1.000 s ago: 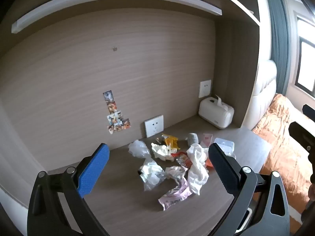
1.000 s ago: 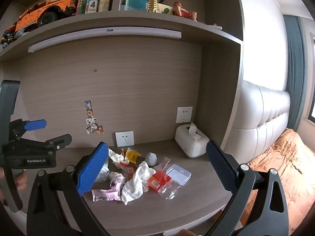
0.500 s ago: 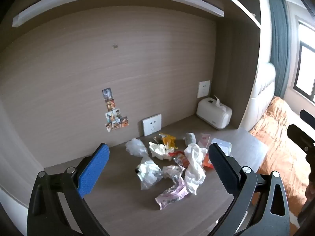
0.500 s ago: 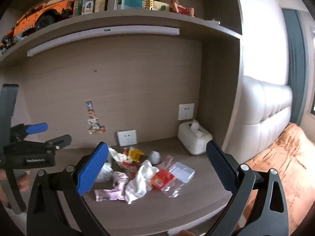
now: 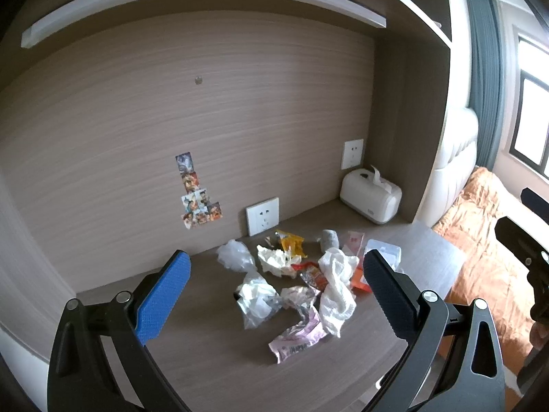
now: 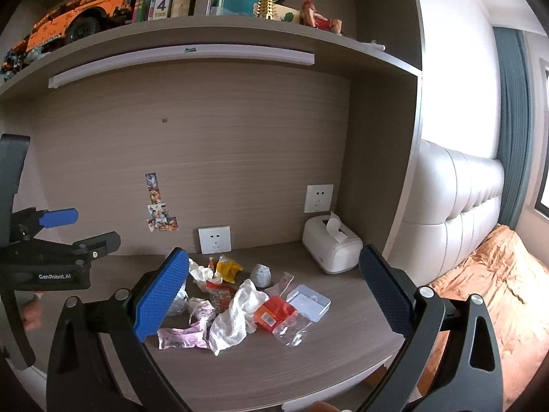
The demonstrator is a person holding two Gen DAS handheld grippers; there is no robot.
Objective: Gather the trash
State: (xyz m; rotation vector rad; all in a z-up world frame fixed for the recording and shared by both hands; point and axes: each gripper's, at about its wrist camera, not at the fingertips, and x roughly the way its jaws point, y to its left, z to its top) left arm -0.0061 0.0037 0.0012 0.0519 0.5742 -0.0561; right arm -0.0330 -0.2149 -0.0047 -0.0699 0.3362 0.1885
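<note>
Right wrist view shows both grippers' jaws wide apart above the brown wooden bench [image 6: 343, 350], where crumpled paper and plastic trash [image 6: 236, 295] lies near a white tissue box [image 6: 334, 250].
</note>
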